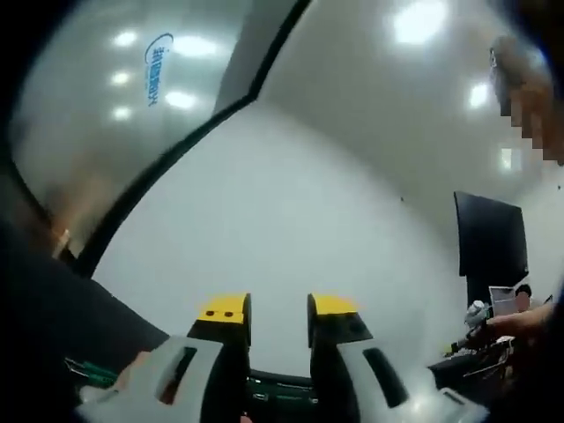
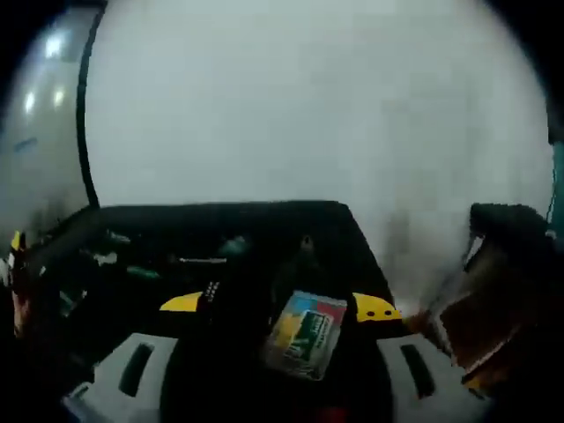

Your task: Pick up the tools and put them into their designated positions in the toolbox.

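Mostly wall and ceiling up front, toolbox low in both views

Left gripper: yellow-tipped jaws stand apart with a clear gap, nothing between them, aimed up at a white wall and ceiling lights. Glass panel with blue lettering at 10 o'clock. Dark monitor at 3 o'clock, cluttered desk below it at 4 o'clock. Bit of the toolbox with green-handled tools shows at 6 o'clock between the jaw bases.

Right gripper: jaws spread wide and clamped on a dark blocky item carrying a colourful label; what the item is, can't tell, too blurred. Beyond it the black toolbox lies open at 9 to 12 o'clock, small green-handled tools inside at 9 o'clock. White wall above. Brown blurred object at 4 o'clock, unclear.
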Demonstrator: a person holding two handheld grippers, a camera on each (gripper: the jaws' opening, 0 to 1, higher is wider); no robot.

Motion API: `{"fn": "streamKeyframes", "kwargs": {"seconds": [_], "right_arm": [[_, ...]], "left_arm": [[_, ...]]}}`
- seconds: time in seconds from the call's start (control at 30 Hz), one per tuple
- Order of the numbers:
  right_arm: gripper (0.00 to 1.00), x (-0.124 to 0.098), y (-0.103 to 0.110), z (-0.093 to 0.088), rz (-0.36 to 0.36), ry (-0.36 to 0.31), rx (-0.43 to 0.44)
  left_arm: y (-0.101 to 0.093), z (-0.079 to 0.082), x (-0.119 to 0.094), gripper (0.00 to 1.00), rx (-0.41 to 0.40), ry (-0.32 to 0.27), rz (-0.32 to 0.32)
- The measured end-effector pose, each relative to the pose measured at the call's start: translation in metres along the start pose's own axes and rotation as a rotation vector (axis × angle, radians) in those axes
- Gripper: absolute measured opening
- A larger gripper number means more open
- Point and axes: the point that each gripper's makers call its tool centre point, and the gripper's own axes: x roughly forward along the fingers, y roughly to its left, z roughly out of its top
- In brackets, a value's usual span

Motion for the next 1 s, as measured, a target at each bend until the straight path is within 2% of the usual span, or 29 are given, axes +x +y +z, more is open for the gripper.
{"fn": "streamKeyframes", "kwargs": {"seconds": [0.03,0.13,0.17,0.23,0.33,0.37,0.4,0.5,0.6,0.83,0.9,1.0], "right_arm": [[0.55,0.009,-0.010,-0.005,-0.049,0.026,-0.025],[0.56,0.025,-0.022,-0.020,-0.088,0.094,-0.072],[0.57,0.035,-0.022,-0.022,-0.064,0.104,-0.061],[0.62,0.044,-0.018,-0.035,-0.035,0.178,-0.015],[0.64,0.056,-0.024,-0.052,-0.062,0.266,-0.035],[0.64,0.057,-0.023,-0.054,-0.059,0.280,-0.025],[0.65,0.060,-0.018,-0.064,-0.039,0.341,0.018],[0.67,0.061,-0.020,-0.068,-0.048,0.369,0.047],[0.64,0.055,-0.021,-0.077,-0.007,0.456,0.106],[0.56,0.039,-0.041,-0.087,0.020,0.539,0.080],[0.58,0.041,-0.042,-0.091,0.029,0.549,0.108],[0.60,0.052,-0.042,-0.098,0.046,0.571,0.095]], "left_arm": [[-0.001,0.000,0.000,0.28,0.002,0.001,-0.003],[0.000,0.001,0.000,0.27,-0.005,-0.004,-0.003],[0.001,0.002,0.000,0.27,-0.011,-0.009,-0.003],[0.005,0.002,0.000,0.27,-0.019,-0.012,0.004],[0.004,0.002,0.000,0.26,-0.020,-0.012,0.004],[0.004,0.002,0.000,0.26,-0.020,-0.012,0.004],[0.004,0.002,0.001,0.26,-0.019,-0.009,0.003],[0.005,0.001,0.001,0.26,-0.021,-0.004,0.005],[0.006,0.002,0.000,0.26,-0.029,-0.009,0.011],[0.006,0.001,0.000,0.25,-0.034,-0.009,0.014],[0.005,0.001,0.001,0.24,-0.032,-0.006,0.012],[0.002,0.002,0.000,0.24,-0.037,-0.008,0.002]]}}
